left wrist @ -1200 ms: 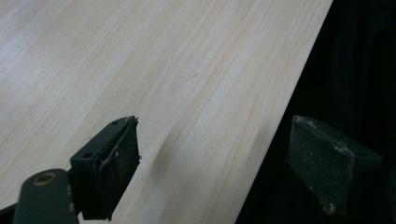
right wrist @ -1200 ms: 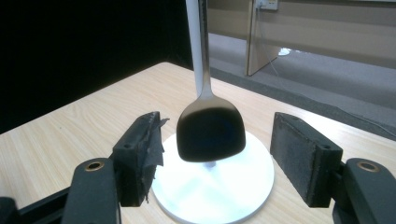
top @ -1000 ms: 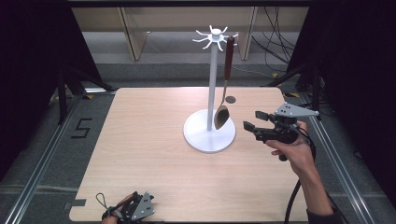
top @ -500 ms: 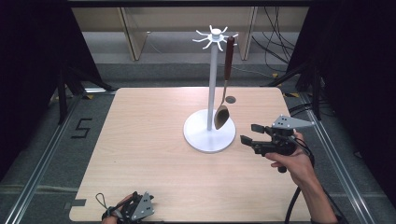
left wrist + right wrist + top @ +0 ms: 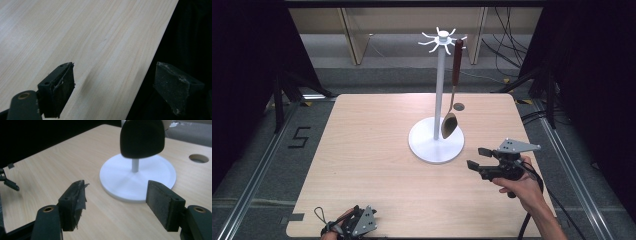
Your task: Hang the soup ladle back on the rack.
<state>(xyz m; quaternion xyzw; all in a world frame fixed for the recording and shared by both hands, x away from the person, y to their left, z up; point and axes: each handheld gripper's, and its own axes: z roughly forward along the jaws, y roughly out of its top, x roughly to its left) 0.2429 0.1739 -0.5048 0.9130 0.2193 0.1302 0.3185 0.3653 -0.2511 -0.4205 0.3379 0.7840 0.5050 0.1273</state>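
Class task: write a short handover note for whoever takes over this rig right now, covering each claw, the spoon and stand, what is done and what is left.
Right claw: open, holds nothing, low over the table, just right of the stand.
Left claw: open, holds nothing, at the table's near left edge.
Spoon: hangs from a hook at the stand's top, bowl just above the base.
Done: spoon appears hung.
Left: probably nothing more than parking the right claw.

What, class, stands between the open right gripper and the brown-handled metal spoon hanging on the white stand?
Nothing visible: bare wooden table and the white stand's round base lie between the right gripper and the hanging spoon.
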